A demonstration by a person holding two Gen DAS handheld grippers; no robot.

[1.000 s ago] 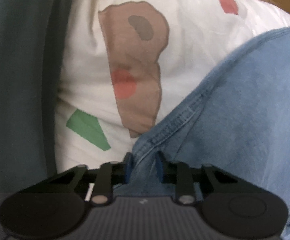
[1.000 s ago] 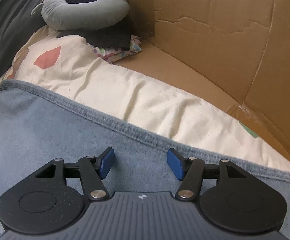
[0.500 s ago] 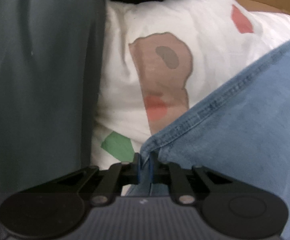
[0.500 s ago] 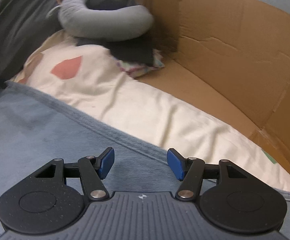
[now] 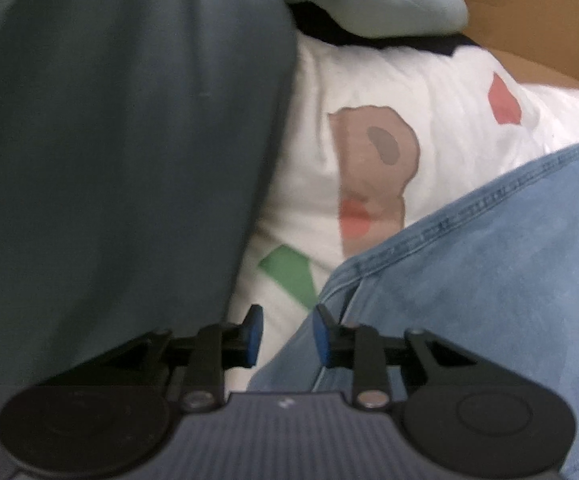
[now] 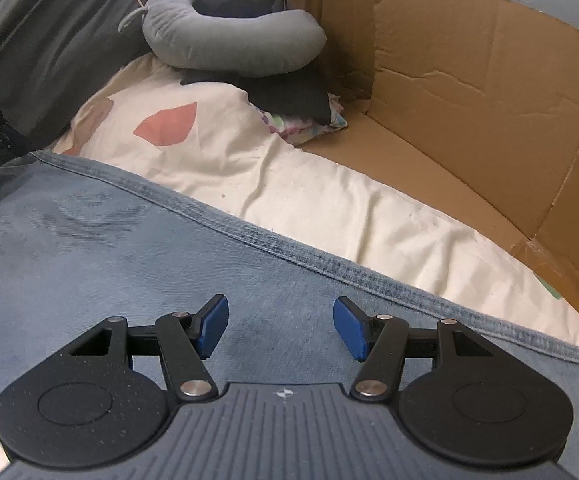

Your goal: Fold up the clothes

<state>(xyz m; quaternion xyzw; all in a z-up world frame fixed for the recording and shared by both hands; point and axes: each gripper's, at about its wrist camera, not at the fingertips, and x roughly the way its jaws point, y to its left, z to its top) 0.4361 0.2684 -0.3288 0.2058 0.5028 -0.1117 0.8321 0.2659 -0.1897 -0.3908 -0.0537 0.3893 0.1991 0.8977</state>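
A light blue denim garment (image 5: 489,300) lies spread on a cream sheet with coloured shapes (image 5: 369,80). In the left wrist view its hemmed corner sits just by the right blue pad of my left gripper (image 5: 287,334). The jaws are opening; neither pad presses on the cloth, and mostly white sheet shows in the gap. In the right wrist view my right gripper (image 6: 281,326) hovers open over the flat denim (image 6: 89,248), with nothing between its fingers. The denim's stitched edge runs diagonally ahead of it.
A dark grey-green cloth (image 5: 109,160) fills the left of the left wrist view. A grey neck pillow (image 6: 229,40) rests on a black item (image 6: 289,92) and a patterned cloth (image 6: 309,124) at the far end. Cardboard walls (image 6: 469,80) border the sheet (image 6: 309,200) on the right.
My left gripper pinched the denim corner half a second ago; it has since let go and risen. The right gripper has shifted sideways over the denim, staying open.
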